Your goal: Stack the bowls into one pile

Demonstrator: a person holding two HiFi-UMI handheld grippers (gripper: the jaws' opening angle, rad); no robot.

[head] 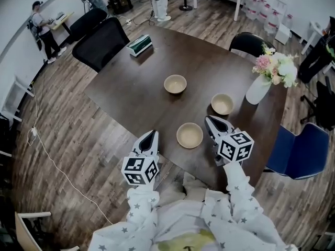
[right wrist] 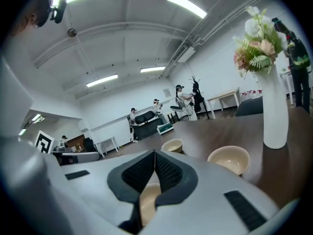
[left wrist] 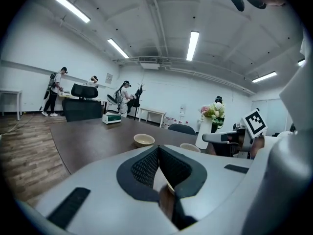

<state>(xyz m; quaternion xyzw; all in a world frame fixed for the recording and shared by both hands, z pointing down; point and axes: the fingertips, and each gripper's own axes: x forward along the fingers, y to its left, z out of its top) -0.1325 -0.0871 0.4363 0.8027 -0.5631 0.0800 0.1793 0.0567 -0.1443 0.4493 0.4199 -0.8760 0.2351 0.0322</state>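
Cream bowls [head: 189, 135], three, round, upright, spread apart

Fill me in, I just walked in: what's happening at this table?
A person holds a gripper in each hand at the dark table's near edge. The left gripper and right gripper are shut, empty. Three beige bowls sit unstacked: far bowl, right bowl, and nearest bowl between the grippers.

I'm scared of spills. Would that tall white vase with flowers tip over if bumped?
Probably, yes: the vase is tall and slim, with a big bunch of flowers on top. It looks hard and glossy, so likely breakable and slippery.
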